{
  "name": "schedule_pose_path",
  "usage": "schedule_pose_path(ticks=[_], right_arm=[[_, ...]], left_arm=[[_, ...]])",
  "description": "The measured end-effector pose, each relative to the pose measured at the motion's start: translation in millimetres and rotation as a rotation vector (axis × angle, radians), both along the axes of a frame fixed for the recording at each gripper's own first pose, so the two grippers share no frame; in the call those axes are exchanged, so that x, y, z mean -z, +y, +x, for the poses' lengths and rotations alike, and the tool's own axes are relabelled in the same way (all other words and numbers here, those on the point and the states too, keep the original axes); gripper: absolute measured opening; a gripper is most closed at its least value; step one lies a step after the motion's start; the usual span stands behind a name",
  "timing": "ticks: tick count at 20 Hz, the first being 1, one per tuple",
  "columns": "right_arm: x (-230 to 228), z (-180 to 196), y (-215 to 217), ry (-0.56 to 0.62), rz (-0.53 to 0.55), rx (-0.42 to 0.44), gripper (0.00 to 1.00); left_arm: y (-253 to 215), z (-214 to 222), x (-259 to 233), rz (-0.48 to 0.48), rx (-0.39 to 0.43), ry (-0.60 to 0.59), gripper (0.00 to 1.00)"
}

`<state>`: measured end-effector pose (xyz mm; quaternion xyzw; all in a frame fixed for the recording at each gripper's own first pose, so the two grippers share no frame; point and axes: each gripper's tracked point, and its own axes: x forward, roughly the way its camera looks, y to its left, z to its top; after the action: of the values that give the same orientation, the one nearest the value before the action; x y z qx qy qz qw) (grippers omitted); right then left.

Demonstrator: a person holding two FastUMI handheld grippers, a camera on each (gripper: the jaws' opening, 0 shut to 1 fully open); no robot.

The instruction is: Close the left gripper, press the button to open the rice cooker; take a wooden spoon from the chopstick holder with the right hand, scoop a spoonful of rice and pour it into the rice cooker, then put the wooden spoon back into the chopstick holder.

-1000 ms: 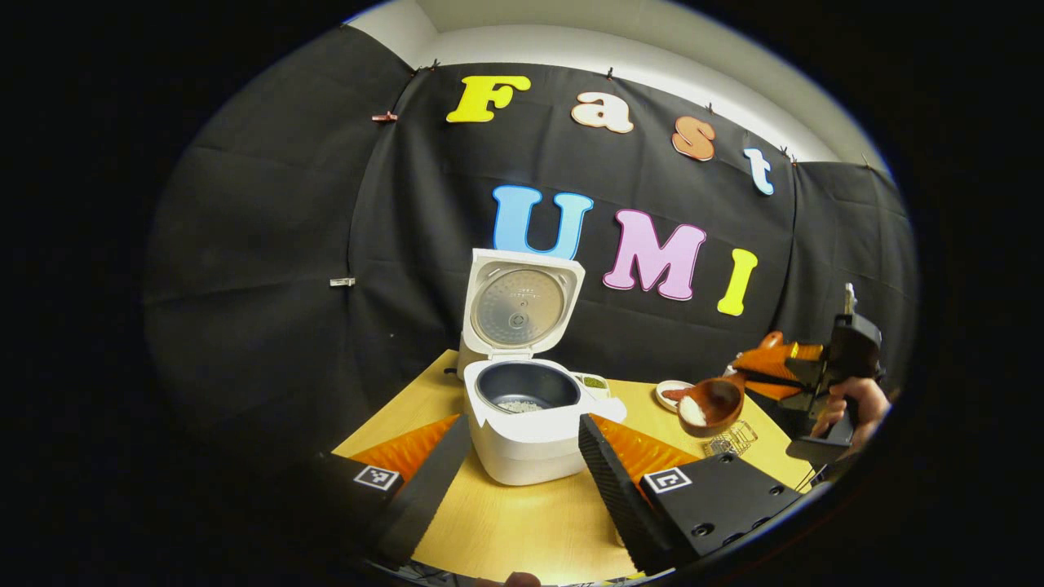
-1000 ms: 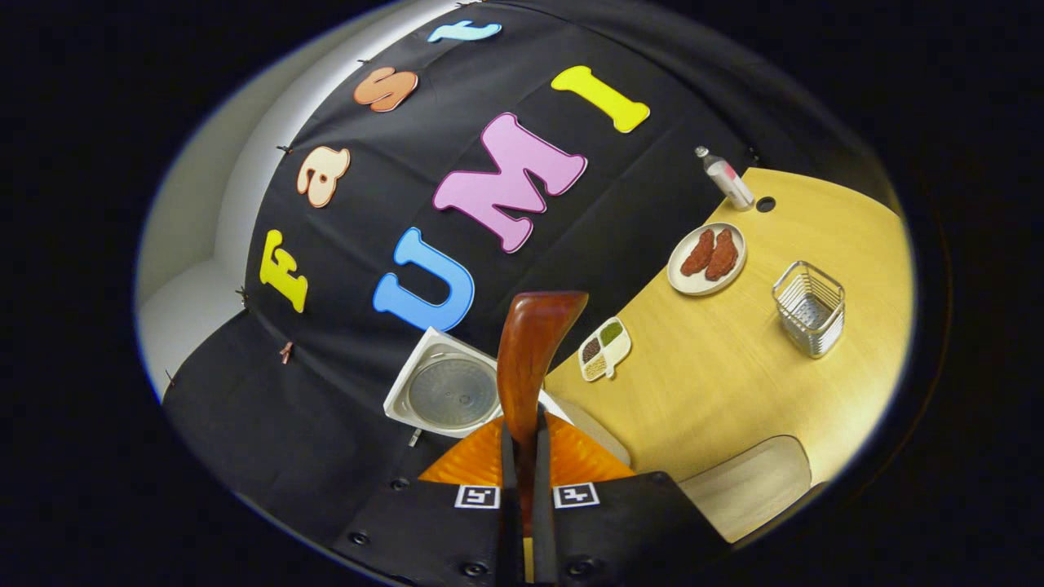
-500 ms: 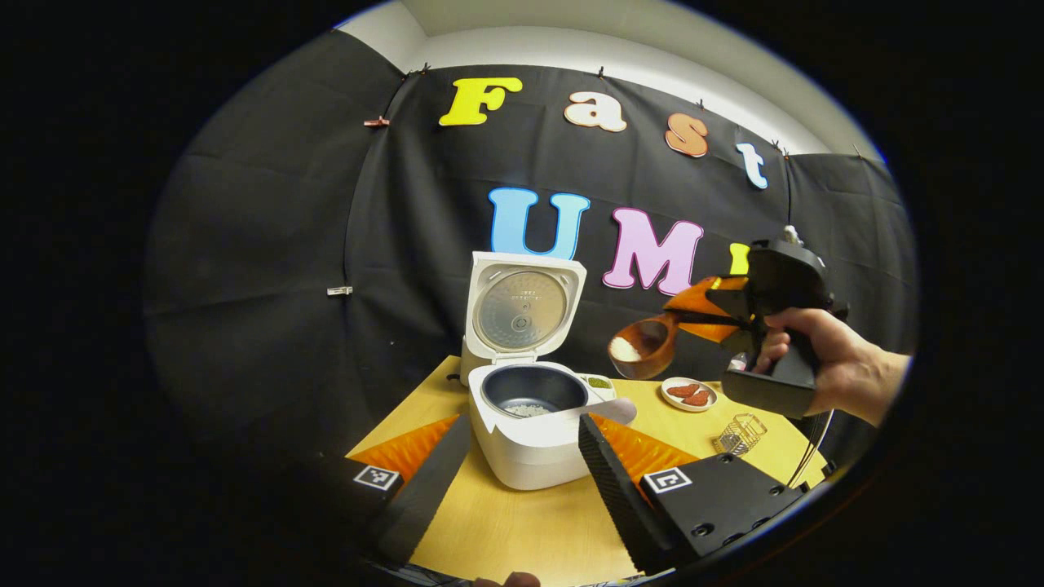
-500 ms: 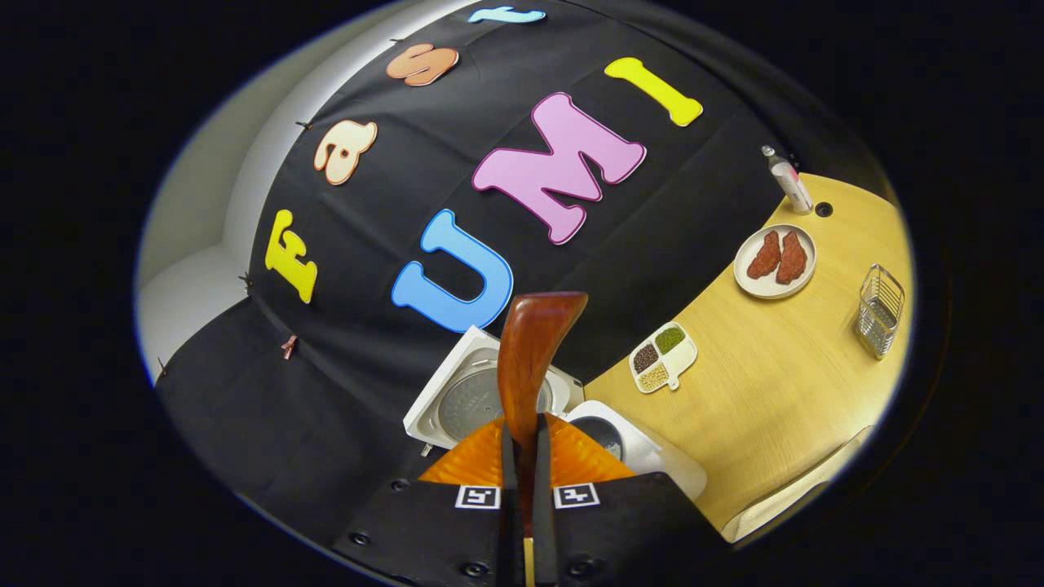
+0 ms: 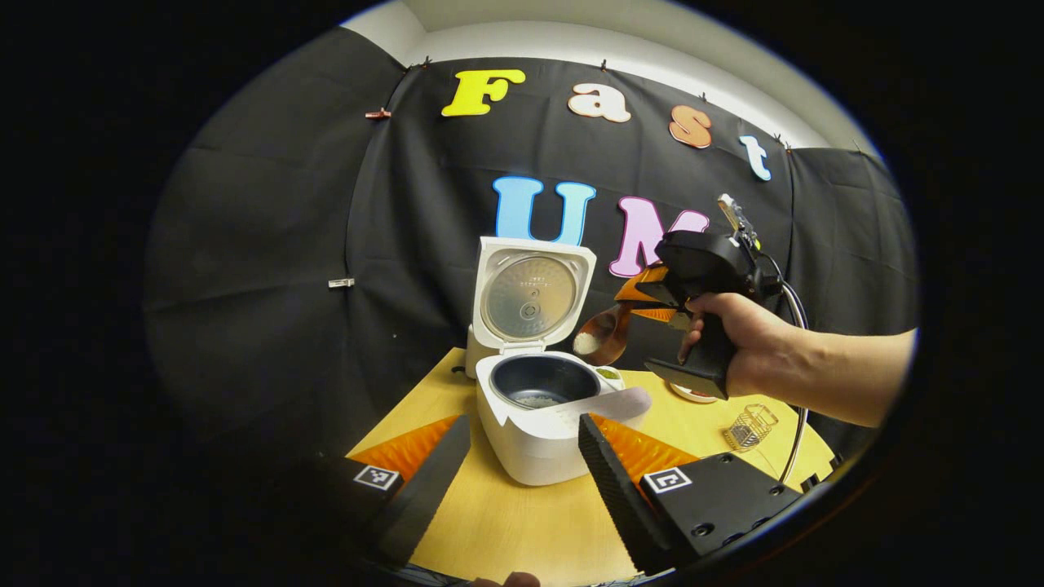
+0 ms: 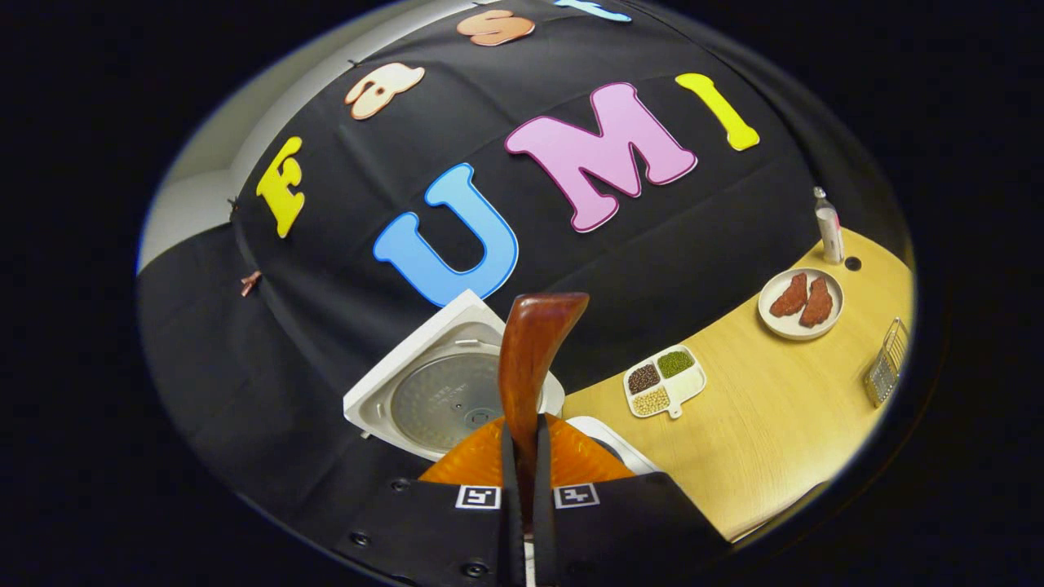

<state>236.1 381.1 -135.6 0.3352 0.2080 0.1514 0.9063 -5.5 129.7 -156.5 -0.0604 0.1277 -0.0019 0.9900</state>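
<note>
Overhead, right gripper [image 6: 522,456] jaws clamp wooden spoon [image 6: 530,350]; left gripper [image 5: 518,465] jaws wide over wooden table [image 5: 522,522].

We've got the tongs [image 6: 523,481] clamped on the wooden spoon [image 6: 528,359], rice cooker [image 6: 444,391] lid open right behind it.

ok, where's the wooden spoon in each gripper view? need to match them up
Left gripper view: the wooden spoon is right of centre, its bowl holding rice, just right of the rice cooker's raised lid, held by the right gripper.
Right gripper view: its handle rises at bottom centre, clamped between this gripper's own fingers.
Shared landmark: the open rice cooker lid, which in the right gripper view sits just left of the handle.
</note>
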Motion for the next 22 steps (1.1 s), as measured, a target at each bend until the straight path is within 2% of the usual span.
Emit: schedule_pose_path(ticks=[4, 15, 22], right_arm=[[23.1, 14.8, 16.4, -0.010, -0.097, -0.018, 0.09], [45.8, 29.6, 47.7, -0.136, -0.379, -0.139, 0.09], [46.8, 17.6, 75.7, -0.257, -0.560, -0.252, 0.09]], left_arm=[[6.2, 4.5, 5.2, -0.011, -0.014, 0.013, 0.93], [-1.9, 5.8, 40.6, -0.035, -0.018, 0.073, 0.93], [4.8, 2.4, 41.4, -0.038, -0.034, 0.082, 0.93]])
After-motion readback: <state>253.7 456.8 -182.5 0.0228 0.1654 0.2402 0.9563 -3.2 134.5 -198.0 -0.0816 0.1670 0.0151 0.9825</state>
